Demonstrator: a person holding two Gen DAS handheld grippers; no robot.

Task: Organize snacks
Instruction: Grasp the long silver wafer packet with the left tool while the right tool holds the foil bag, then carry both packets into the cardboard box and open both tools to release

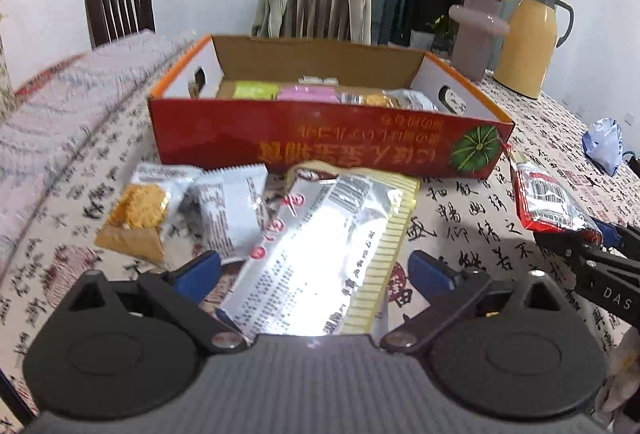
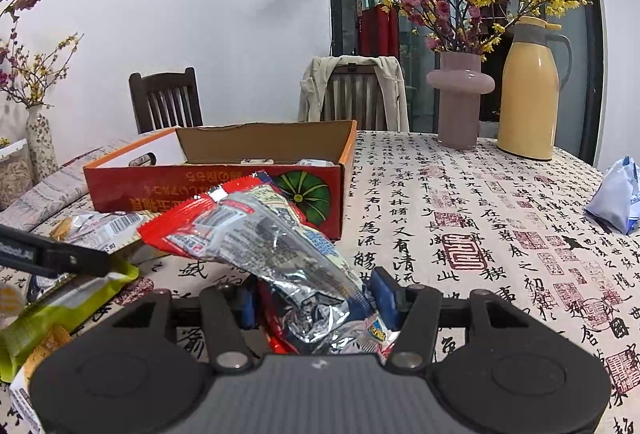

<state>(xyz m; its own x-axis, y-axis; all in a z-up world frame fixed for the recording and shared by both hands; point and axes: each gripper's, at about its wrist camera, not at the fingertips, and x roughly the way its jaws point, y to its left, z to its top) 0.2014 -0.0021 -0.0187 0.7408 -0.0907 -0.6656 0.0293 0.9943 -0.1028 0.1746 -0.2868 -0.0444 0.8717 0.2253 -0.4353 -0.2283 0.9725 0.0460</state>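
Note:
A red cardboard box [image 1: 320,137] [image 2: 216,189] stands open on the table with several snack packets inside. In front of it lies a large silver packet with a yellow striped edge [image 1: 320,246], between the wide-apart blue pads of my left gripper [image 1: 316,270]; the pads do not press on it. To its left lie a cracker packet [image 1: 140,209] and a white packet [image 1: 228,201]. My right gripper [image 2: 316,302] is shut on a red-and-silver packet [image 2: 256,234] [image 1: 548,201], held above the table right of the box front.
A pink vase with flowers [image 2: 460,101] and a yellow thermos jug [image 2: 528,89] stand at the back right. A blue-white bag [image 2: 616,193] lies at the right edge. Two chairs [image 1: 120,5] stand behind the table. A green packet [image 2: 60,306] lies at the near left.

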